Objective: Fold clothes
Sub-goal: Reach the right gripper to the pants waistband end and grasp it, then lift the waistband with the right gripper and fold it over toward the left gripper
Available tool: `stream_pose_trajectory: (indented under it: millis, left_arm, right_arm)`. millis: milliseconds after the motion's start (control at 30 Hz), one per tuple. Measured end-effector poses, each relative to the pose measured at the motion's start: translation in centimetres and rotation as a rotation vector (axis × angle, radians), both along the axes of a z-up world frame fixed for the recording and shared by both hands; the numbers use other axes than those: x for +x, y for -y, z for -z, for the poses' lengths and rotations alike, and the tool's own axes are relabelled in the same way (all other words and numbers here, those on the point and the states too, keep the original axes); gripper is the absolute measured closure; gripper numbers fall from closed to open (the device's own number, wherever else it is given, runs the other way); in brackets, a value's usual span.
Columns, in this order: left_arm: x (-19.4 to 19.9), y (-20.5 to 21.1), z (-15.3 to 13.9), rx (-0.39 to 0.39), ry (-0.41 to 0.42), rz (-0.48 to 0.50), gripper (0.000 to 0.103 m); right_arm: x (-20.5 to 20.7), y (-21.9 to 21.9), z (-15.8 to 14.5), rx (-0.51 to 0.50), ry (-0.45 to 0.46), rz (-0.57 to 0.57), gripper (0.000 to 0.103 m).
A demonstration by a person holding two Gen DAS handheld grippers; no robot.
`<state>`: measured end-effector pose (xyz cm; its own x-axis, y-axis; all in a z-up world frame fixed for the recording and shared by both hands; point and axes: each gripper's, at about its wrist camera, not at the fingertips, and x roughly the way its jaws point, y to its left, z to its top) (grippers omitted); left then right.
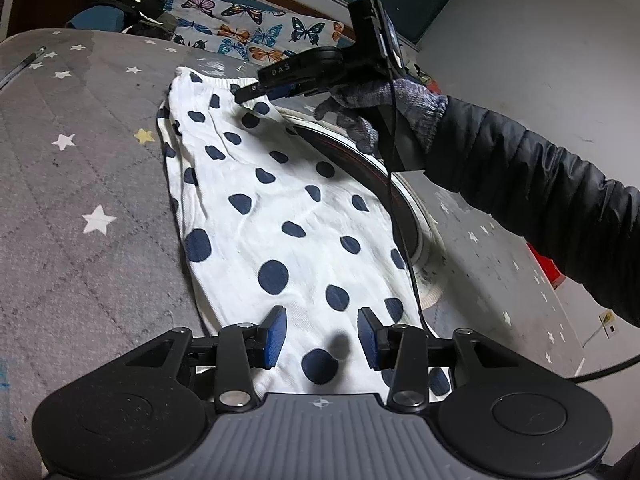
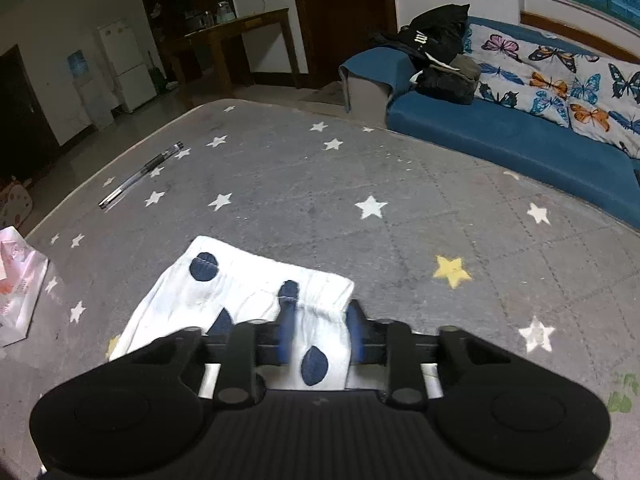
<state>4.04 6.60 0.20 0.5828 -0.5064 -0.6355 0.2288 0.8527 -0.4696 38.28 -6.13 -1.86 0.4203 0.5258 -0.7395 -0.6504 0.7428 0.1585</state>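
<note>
Lettering "DAS" reads on the black body of the right tongs (image 1: 250,94). White characters on the black garment (image 2: 434,40) heaped on the blue sofa (image 2: 500,136) are too small to read. The white garment with navy dots (image 1: 280,216) lies flat and lengthwise on the grey star-print mat (image 1: 80,160). A gloved hand (image 1: 372,100) in a dark padded sleeve (image 1: 520,176) holds the right tongs angled down at the far waistband end. There the blue pads (image 2: 286,320) stand close on either side of a fabric fold — whether they pinch it I cannot tell. The left tongs (image 1: 322,336) hover spread over the near end, cloth between but unpinched. A pen (image 2: 140,174) lies apart near the mat edge.
</note>
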Motion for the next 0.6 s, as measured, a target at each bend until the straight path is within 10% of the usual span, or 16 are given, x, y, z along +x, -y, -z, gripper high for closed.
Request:
stream_pose_trajectory:
  millis: [600]
  left_arm:
    - [1.6, -0.8, -0.1, 0.017, 0.005, -0.094, 0.058]
  right_arm:
    - [-4.1, 0.9, -5.6, 0.092, 0.060, -0.057, 0.095]
